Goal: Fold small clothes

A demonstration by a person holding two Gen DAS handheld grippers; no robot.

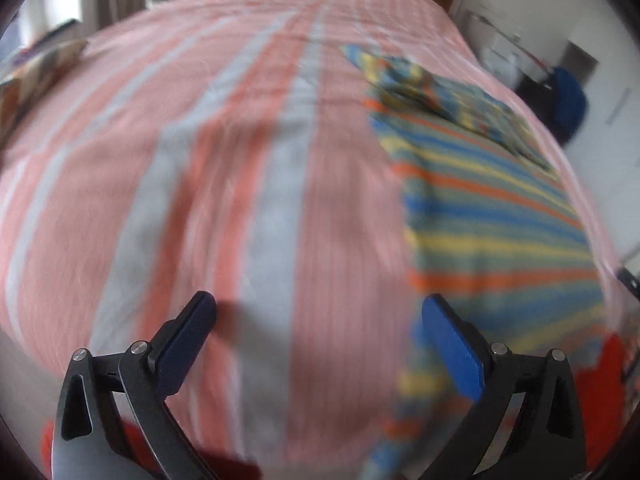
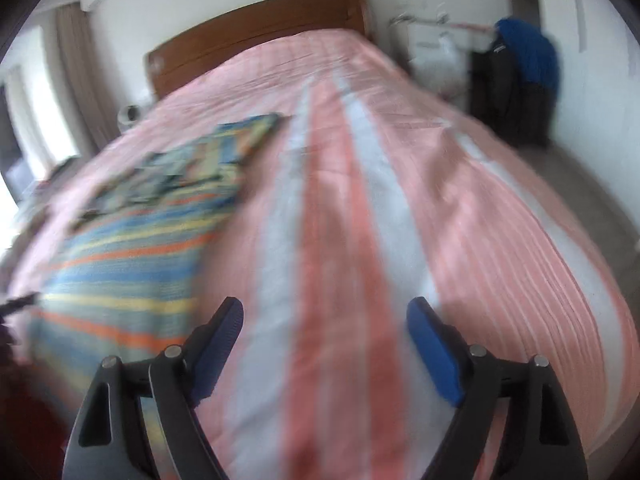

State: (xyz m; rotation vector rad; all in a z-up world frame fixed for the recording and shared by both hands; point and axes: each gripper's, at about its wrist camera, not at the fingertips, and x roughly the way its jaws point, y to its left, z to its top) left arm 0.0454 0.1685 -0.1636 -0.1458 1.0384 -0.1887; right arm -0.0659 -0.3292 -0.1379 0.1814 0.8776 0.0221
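Observation:
A small garment striped blue, yellow, orange and green (image 1: 492,216) lies flat on the pink and white striped bedspread (image 1: 224,152). Its far part carries a darker printed patch. My left gripper (image 1: 318,308) hangs open over the bedspread, its right finger (image 1: 452,344) at the garment's left edge, nothing between the blue pads. In the right wrist view the same garment (image 2: 132,248) lies to the left. My right gripper (image 2: 324,312) is open above bare bedspread (image 2: 344,208), beside the garment's right edge and apart from it. Both views are blurred.
A wooden headboard (image 2: 256,36) stands at the bed's far end. Dark and blue clothes (image 2: 520,80) hang by the wall on the right, next to a white bag (image 2: 436,56). Something red (image 1: 604,384) shows at the bed's near edge. Floor (image 2: 592,184) runs along the right side.

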